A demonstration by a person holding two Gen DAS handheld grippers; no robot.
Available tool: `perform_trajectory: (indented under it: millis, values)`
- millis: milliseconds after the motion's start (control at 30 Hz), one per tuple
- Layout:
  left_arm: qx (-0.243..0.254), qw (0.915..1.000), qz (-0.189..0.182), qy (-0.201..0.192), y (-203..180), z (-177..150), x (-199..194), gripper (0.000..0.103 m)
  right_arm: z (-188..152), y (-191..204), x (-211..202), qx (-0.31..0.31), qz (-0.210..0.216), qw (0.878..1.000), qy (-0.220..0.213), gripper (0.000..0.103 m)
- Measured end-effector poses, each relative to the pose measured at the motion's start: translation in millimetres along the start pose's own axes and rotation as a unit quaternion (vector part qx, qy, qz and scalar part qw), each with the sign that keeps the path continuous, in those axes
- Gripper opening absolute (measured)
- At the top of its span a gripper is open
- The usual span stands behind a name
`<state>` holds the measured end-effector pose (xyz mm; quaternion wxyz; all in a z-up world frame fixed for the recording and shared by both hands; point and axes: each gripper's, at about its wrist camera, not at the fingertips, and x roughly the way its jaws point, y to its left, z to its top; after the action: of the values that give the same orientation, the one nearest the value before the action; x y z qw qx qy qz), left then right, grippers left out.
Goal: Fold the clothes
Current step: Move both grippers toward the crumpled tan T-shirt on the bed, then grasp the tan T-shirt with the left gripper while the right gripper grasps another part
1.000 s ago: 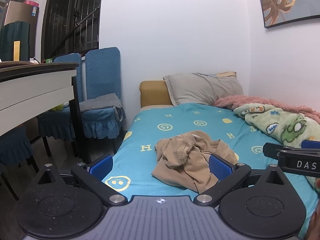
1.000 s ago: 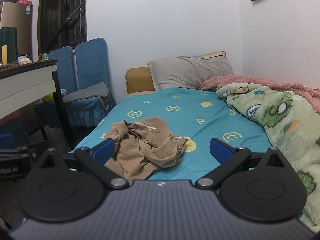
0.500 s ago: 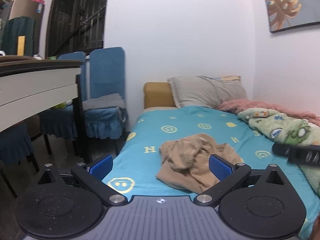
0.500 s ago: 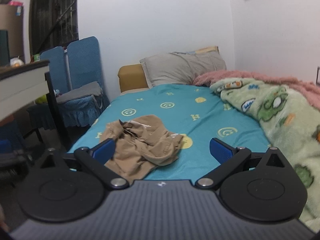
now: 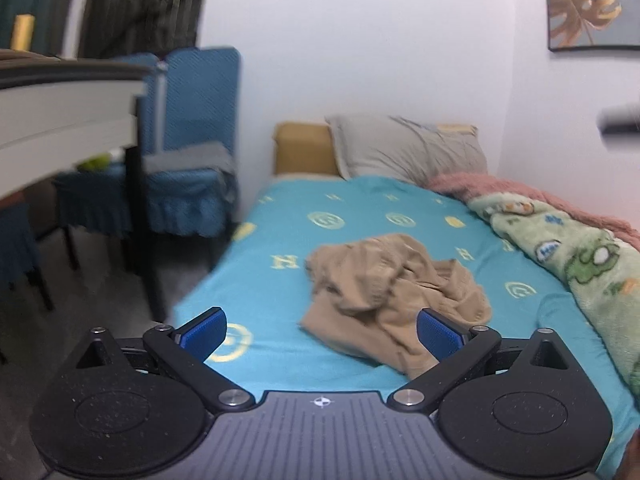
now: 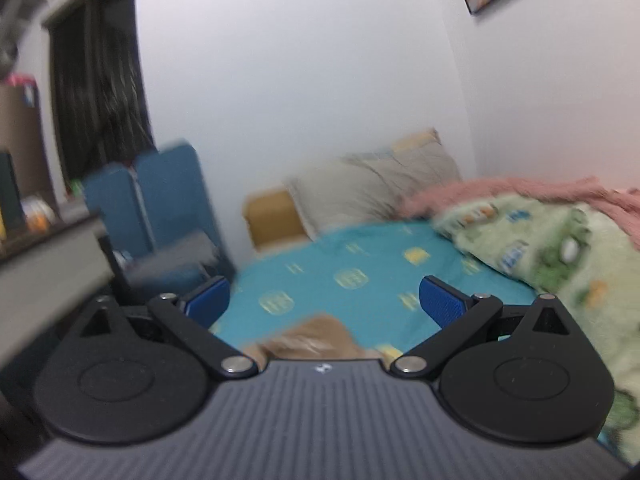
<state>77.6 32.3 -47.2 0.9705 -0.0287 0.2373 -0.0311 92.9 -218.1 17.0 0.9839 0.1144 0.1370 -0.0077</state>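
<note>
Pre-grasp approach: tan garment (image 5: 392,296) crumpled mid-bed (image 5: 280,364), untouched, left gripper (image 5: 320,332) and right gripper (image 6: 324,304) both spread wide and empty, right view blurred; next probably reaching for an edge.

One crumpled tan garment (image 5: 394,294) lies on one bed (image 5: 280,280) with a teal sheet. At the head sit two cushions: one grey pillow (image 5: 408,152) and one yellow bolster (image 5: 304,148). Two blankets lie along the wall side, one green cartoon-print blanket (image 5: 568,256) and one pink blanket (image 5: 520,196). Two blue-covered chairs (image 5: 192,120) stand beside one desk (image 5: 60,112). One framed leaf picture (image 5: 588,4) hangs on the wall. Two grippers are in view, the left gripper (image 5: 322,330) and the right gripper (image 6: 324,300), each with two blue pads.
</note>
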Motion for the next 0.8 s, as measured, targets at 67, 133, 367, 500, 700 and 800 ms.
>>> perform_trajectory:
  millis: [67, 133, 367, 500, 700, 800]
  values:
    - [0.012, 0.9998, -0.008, 0.009, -13, 8, 25, 0.101, -22, -18, 8, 0.004, -0.012, 1.0, 0.023, 0.103]
    - [0.021, 0.9994, -0.022, 0.017, -26, 15, 52, 0.099, -36, -34, 17, 0.03, -0.021, 0.998, 0.048, 0.103]
    - [0.068, 0.9974, -0.016, 0.017, -85, 52, 158, 0.089, -47, -54, 61, 0.061, -0.038, 0.995, 0.067, 0.103]
    - [0.086, 0.9956, 0.018, 0.034, -93, 53, 200, 0.047, -55, -61, 85, 0.058, -0.043, 0.994, 0.076, 0.103]
    - [0.083, 0.9964, 0.017, 0.003, -74, 55, 181, 0.007, -59, -66, 101, 0.074, -0.052, 0.992, 0.085, 0.103]
    - [0.077, 0.9967, -0.003, -0.025, -65, 59, 130, 0.007, -59, -61, 98, 0.068, -0.048, 0.993, 0.079, 0.103]
